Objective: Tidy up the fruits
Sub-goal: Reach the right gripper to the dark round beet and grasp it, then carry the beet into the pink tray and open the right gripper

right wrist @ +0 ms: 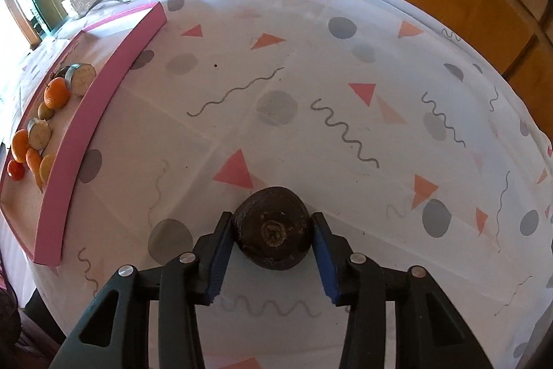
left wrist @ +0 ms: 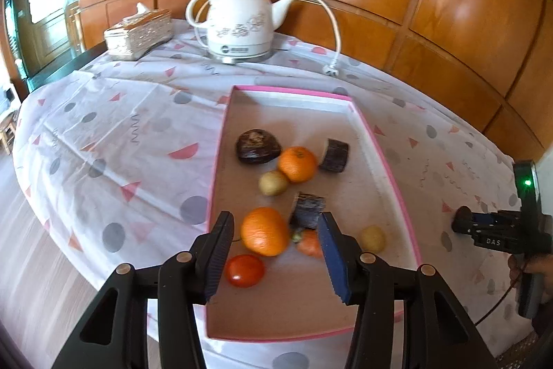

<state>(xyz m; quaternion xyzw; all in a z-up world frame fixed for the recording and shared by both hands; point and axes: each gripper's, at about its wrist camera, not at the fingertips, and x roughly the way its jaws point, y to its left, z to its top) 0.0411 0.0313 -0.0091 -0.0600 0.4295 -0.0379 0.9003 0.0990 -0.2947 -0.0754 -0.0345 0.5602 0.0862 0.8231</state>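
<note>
Right wrist view: the dark round piece (right wrist: 271, 227) with a stem scar sits on the table (right wrist: 311, 85) between your right tongs (right wrist: 272, 230), well apart from the pink tray (right wrist: 100, 89). The blue pads flank it closely, left pad touching or nearly so, right pad with a thin gap; you cannot tell whether they press yet. This looks like the last loose piece. The tray already holds two oranges (left wrist: 264, 230), a tomato (left wrist: 244, 269), a carrot (left wrist: 308, 242), two small yellowish fruits (left wrist: 273, 183) and three dark cut pieces (left wrist: 256, 146), heaped rather than sorted, so arranging is probably still ahead. Your right tongs point steeply down at the cloth. Your left tongs (left wrist: 276, 255) hang over the tray's near end, tilted downward, jaws moderately apart and empty, the nearer orange lying below the gap.
</note>
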